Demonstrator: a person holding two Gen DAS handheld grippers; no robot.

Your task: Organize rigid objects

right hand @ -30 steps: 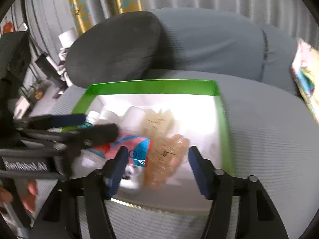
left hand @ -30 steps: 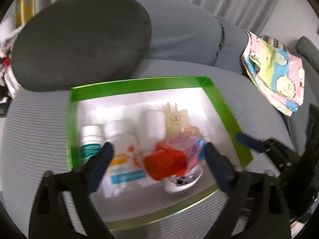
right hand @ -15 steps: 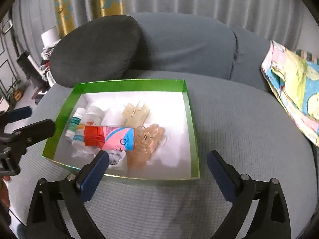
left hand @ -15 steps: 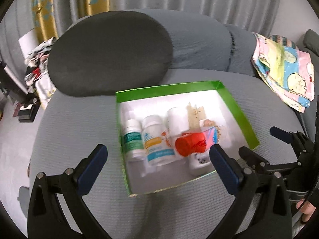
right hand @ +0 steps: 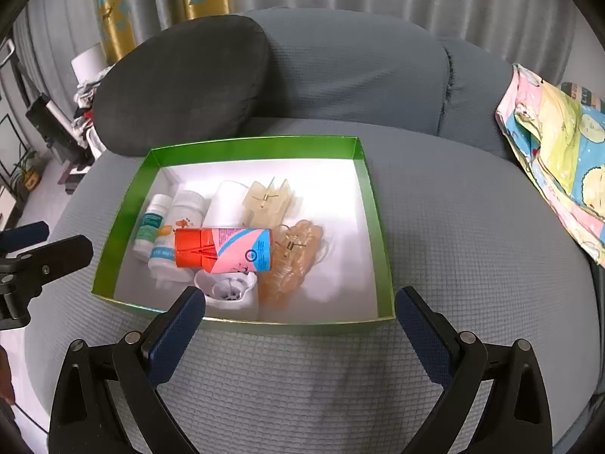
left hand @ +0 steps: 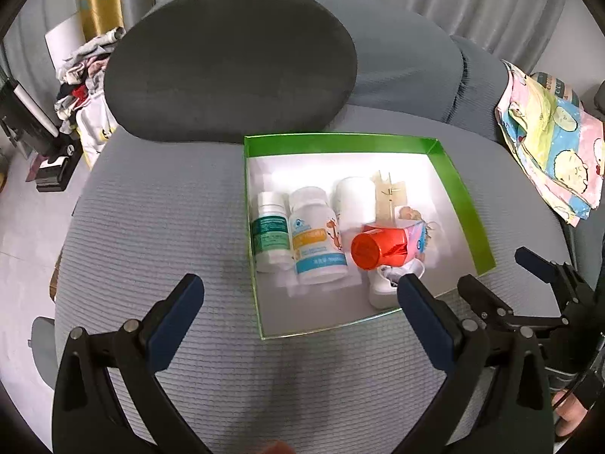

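A green box (left hand: 465,204) with a white inside lies on the grey sofa seat. In it, a red-capped pink and blue bottle (right hand: 227,251) rests across three white bottles (right hand: 177,219) and a small white jar (right hand: 228,291). To the bottles' right lie a beige hair claw (right hand: 268,204) and a peach one (right hand: 295,261). My right gripper (right hand: 298,302) hovers open above the box's near edge, nothing between its fingers. My left gripper (left hand: 298,291) hangs open and holds nothing over the box's near left corner. The red-capped bottle (left hand: 385,246) lies just beyond it.
A dark grey cushion (left hand: 230,64) leans on the sofa back behind the box (right hand: 124,208). A colourful patterned cloth (right hand: 559,159) lies on the seat at the right. Clothes and dark gear (left hand: 75,87) sit on the floor at the left. Bare seat surrounds the box.
Both grippers have drawn back and upward from the box, so its contents look smaller. The right gripper's jaws have spread wider. The red-capped bottle stays lying in the box.
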